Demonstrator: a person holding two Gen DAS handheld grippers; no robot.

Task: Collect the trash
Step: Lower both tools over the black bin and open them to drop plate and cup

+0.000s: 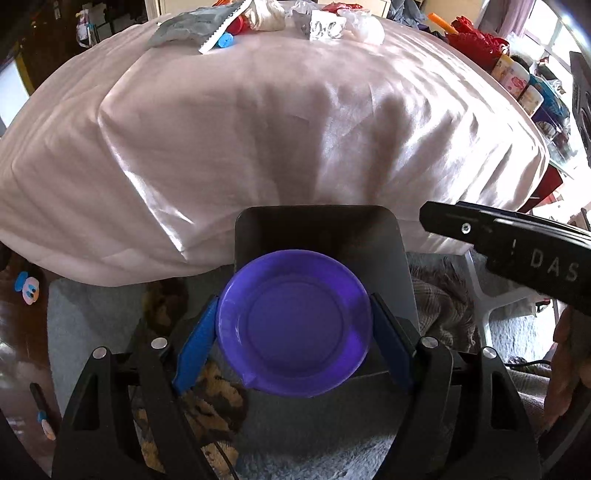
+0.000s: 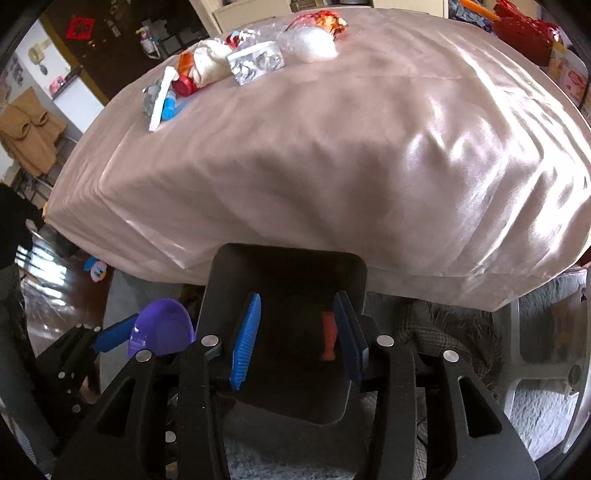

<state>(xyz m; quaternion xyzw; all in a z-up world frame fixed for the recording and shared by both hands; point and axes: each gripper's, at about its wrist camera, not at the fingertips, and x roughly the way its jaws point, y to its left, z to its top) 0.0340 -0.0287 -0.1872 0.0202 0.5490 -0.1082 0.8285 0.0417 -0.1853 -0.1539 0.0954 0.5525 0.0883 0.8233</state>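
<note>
**Over the bin, plate in one hand, scrap at the other**

Our left gripper is clamped across a purple plastic plate, one blue pad on each side of the rim, and it hangs tilted above the open mouth of a dark square bin on the floor just below the near edge of the table. Our right gripper points down into the same bin; its jaws stand partly apart and a small orange scrap sits just inside the right pad. We cannot tell whether that pad is touching it or whether it is already loose, though it looks let go.

We judge this to be the dropping step: one piece goes in, with the plate empty at the bin's mouth. Next we need to see the orange scrap clear of the pads, then lift both hands back up over the near edge towards the far edge of the pink cloth.

There the rest of the trash lies in a loose heap: a crumpled silver wrapper, white tissue wads, a red cap, a blue cap, a grey pouch and shiny red foil. It is light, crinkly stuff, likely to slip or spring from a pinch, so each piece wants a firm, centred bite
</note>
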